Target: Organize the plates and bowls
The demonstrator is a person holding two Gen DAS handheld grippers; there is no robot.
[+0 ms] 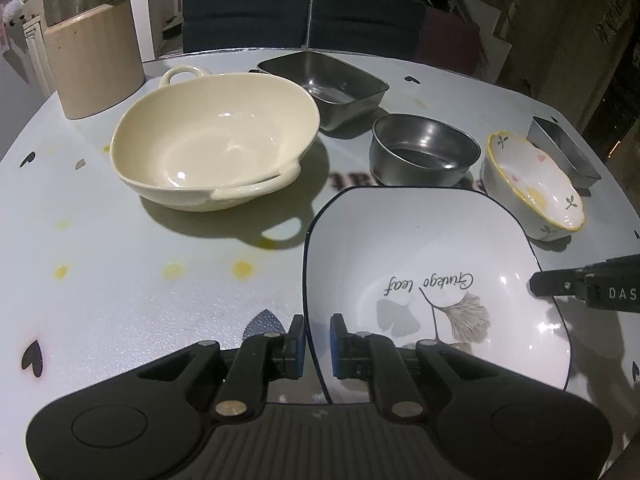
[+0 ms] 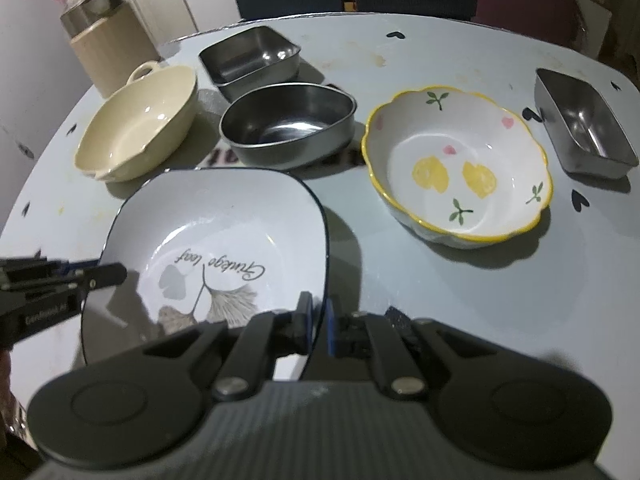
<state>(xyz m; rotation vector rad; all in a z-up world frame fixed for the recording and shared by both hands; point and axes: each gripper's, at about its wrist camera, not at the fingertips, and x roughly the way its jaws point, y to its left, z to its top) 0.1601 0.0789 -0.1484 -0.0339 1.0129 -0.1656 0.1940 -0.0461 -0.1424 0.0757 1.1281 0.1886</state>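
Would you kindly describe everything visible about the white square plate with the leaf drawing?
The white square plate looks like glazed ceramic, deep, with rounded corners and a thin dark-blue rim. Inside are grey-brown ginkgo leaves and cursive script. It sits empty and upright near the table's front edge. The left gripper clamps its left rim, and the right gripper clamps its right rim.

white navy-rimmed leaf-print plate point(image 1: 436, 248), cream bowl point(image 1: 212, 136), yellow-rimmed floral bowl point(image 2: 460, 168)

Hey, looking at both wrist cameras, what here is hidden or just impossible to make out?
- Left wrist view: the near edge of the ginkgo plate is hidden behind the left gripper.
- Right wrist view: its near edge is covered by the right gripper.
- Both views: the lettering on the table is blocked by the round steel bowl.
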